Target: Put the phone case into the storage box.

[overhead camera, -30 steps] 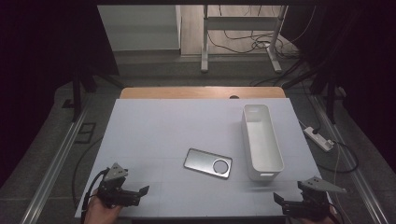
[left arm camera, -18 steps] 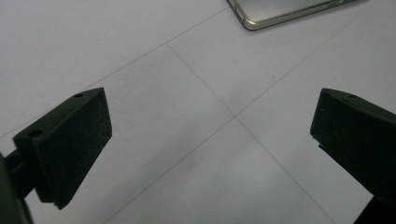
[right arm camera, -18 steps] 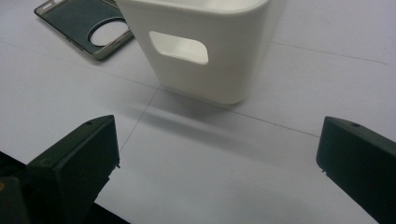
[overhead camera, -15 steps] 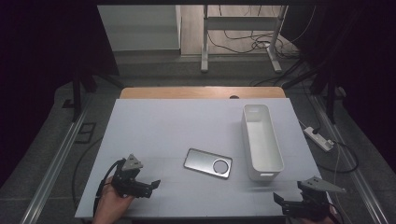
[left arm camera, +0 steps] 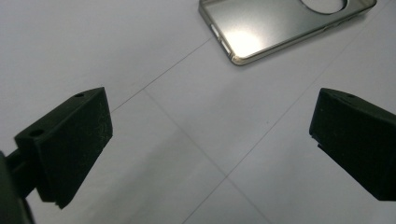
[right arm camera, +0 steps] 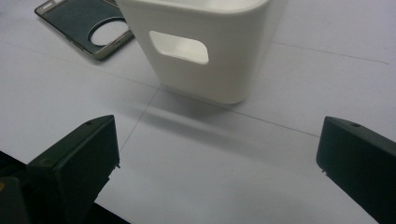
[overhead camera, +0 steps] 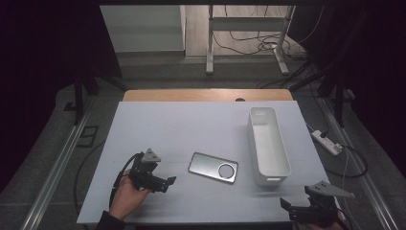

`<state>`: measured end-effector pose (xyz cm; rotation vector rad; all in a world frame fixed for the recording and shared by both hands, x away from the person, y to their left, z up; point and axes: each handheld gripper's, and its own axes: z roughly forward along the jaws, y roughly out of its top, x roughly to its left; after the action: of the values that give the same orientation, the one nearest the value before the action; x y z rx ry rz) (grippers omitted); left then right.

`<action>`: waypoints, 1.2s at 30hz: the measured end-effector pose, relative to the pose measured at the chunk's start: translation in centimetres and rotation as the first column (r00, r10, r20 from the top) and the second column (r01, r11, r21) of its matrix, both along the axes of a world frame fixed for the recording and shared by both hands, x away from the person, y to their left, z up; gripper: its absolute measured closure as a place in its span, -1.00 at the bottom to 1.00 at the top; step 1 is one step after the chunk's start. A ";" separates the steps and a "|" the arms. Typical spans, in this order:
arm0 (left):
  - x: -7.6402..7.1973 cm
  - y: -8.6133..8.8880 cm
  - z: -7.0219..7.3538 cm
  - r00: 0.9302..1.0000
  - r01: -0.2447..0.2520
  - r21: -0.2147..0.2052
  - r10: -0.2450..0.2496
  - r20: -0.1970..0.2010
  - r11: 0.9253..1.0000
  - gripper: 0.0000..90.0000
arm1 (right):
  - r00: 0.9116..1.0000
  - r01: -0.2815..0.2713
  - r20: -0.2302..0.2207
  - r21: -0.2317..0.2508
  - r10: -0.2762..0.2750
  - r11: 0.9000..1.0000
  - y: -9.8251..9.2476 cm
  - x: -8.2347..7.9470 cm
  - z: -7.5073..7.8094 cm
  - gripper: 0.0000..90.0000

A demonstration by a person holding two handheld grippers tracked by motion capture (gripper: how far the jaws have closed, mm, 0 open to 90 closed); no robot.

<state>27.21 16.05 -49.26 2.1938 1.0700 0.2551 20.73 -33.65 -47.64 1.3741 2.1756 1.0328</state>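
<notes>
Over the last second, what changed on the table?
The left gripper moved up from the table's near-left edge and rightward toward the phone case, jaws open and empty, not touching it. Nothing was taken hold of or let go. The right gripper stayed at the near-right edge, open. The phone case and the white bin lie where they were.

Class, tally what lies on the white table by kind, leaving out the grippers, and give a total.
Silver phone case: 1
White bin: 1
Total: 2
</notes>
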 end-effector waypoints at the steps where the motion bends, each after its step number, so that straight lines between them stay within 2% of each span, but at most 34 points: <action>1: 0.0 0.0 0.0 1.000 0.000 0.000 0.000 0.000 1.000 -0.99 | 1.000 0.000 0.000 0.000 0.000 1.000 0.0 0.0 0.0 -1.00; 10: 1.9 -2.1 0.2 0.999 0.054 0.008 -0.054 -0.005 0.999 -0.99 | 1.000 -0.001 -0.002 0.001 0.001 1.000 0.0 0.0 0.0 -1.00; 14: 2.8 -3.1 0.1 0.997 0.068 -0.003 -0.068 -0.040 0.998 -1.00 | 1.000 -0.001 -0.004 0.002 0.001 1.000 0.0 0.0 0.0 -1.00; 19: 3.7 -4.4 0.0 0.995 0.084 0.003 -0.084 -0.045 0.996 -1.00 | 1.000 -0.003 -0.004 0.002 0.003 1.000 0.0 0.0 0.0 -1.00; 25: 4.6 -5.7 0.0 0.993 0.111 0.040 -0.109 -0.036 0.993 -1.00 | 1.000 -0.003 -0.005 0.002 0.003 1.000 0.0 0.0 0.0 -1.00; 27: 4.9 -6.2 0.0 0.993 0.120 0.072 -0.119 -0.021 0.990 -0.97 | 1.000 -0.004 -0.005 0.001 0.004 1.000 0.0 0.0 0.0 -1.00; 36: 6.0 -8.3 -0.2 0.985 0.173 0.120 -0.172 -0.015 0.978 -0.64 | 1.000 -0.009 -0.005 0.002 0.009 1.000 0.0 0.0 0.0 -1.00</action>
<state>33.17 7.76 -49.48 2.3808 0.8800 0.2427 20.77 -33.66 -47.67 1.3711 2.1868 1.0355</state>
